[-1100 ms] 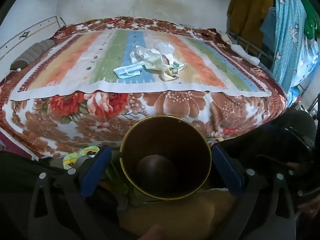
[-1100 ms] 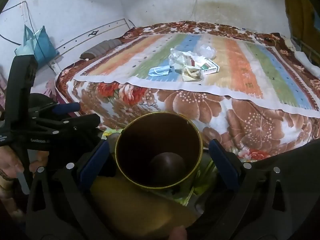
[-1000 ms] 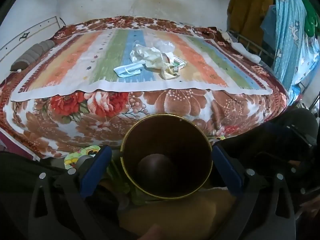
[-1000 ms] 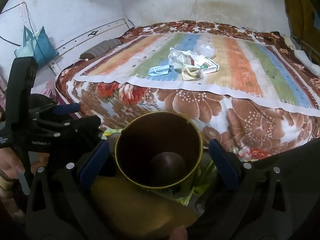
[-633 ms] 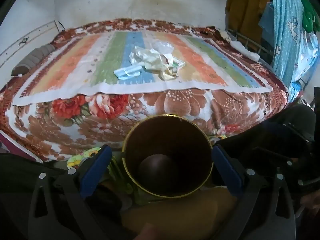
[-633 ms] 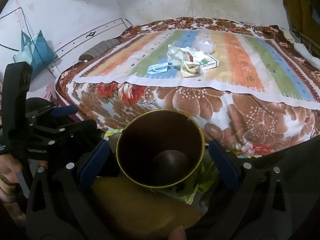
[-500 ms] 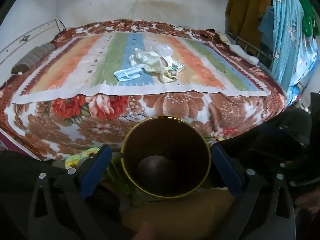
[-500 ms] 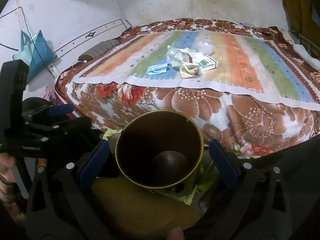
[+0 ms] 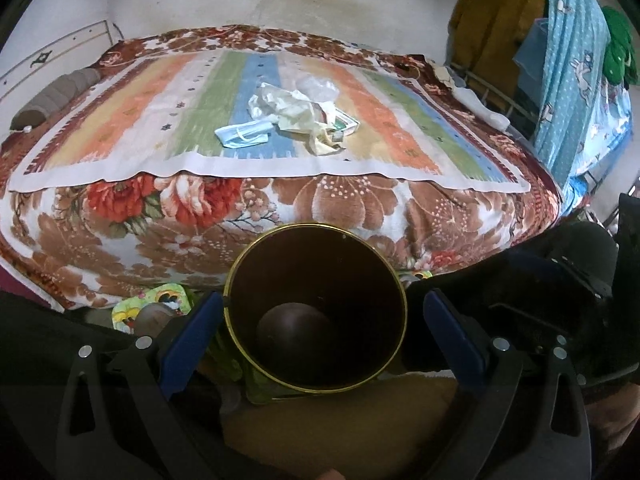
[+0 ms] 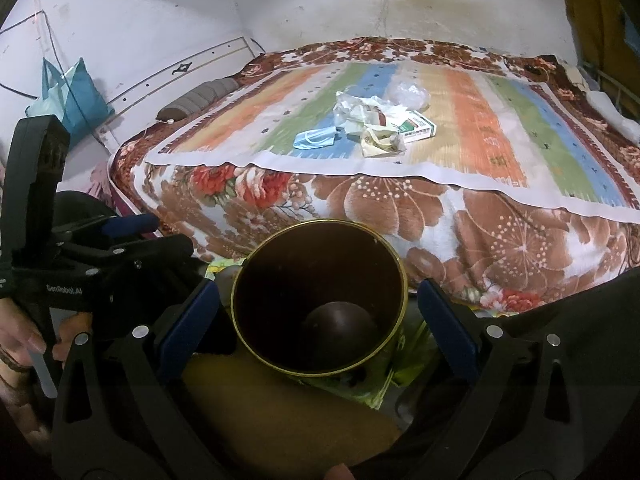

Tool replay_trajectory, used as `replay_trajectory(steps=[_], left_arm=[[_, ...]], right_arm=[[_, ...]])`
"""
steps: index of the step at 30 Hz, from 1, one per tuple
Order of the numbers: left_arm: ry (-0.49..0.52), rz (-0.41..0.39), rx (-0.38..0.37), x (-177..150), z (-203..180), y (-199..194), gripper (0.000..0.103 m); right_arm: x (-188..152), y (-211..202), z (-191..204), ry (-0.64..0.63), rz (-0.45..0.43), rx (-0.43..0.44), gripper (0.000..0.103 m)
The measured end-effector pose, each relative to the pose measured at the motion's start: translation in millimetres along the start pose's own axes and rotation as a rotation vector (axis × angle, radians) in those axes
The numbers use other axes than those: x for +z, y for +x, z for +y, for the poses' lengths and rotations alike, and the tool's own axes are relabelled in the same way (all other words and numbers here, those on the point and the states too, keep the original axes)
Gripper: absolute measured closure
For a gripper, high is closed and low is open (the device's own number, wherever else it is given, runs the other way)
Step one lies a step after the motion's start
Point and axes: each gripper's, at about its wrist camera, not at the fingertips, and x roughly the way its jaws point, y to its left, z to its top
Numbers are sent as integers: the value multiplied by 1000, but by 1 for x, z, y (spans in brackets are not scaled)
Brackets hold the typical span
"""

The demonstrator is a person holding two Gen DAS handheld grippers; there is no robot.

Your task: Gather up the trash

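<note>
A pile of trash lies in the middle of the striped mat on the bed: a blue face mask (image 9: 243,135) (image 10: 316,139), crumpled white paper and wrappers (image 9: 288,109) (image 10: 360,111), a clear plastic bag (image 9: 317,88) (image 10: 408,94) and a small green and white box (image 10: 416,128). A dark round bin with a gold rim (image 9: 316,312) (image 10: 320,300) stands on the floor below the bed's near edge, empty inside. My left gripper (image 9: 320,328) and right gripper (image 10: 318,324) are both open and empty, each with its blue pads either side of the bin.
The floral blanket (image 9: 340,208) hangs over the bed's near edge. A grey bolster (image 9: 56,94) lies at the bed's left. Blue cloth (image 9: 576,80) hangs at the right. A teal bag (image 10: 70,98) hangs on the left wall. The left gripper's body (image 10: 48,264) shows in the right wrist view.
Both views have shifted only slightly; the grippers stay open over the bin and the trash pile has not moved.
</note>
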Motion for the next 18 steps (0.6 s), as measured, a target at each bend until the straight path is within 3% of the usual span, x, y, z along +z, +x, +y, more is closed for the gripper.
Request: replay_trajectory(steps=[5, 18], left_arm=[[-8, -14, 21, 0, 2, -1, 6], [-49, -12, -4, 3, 7, 0, 6]], right_arm=[[0, 1, 0, -8, 6, 19, 9], [2, 2, -4, 21, 15, 19, 9]])
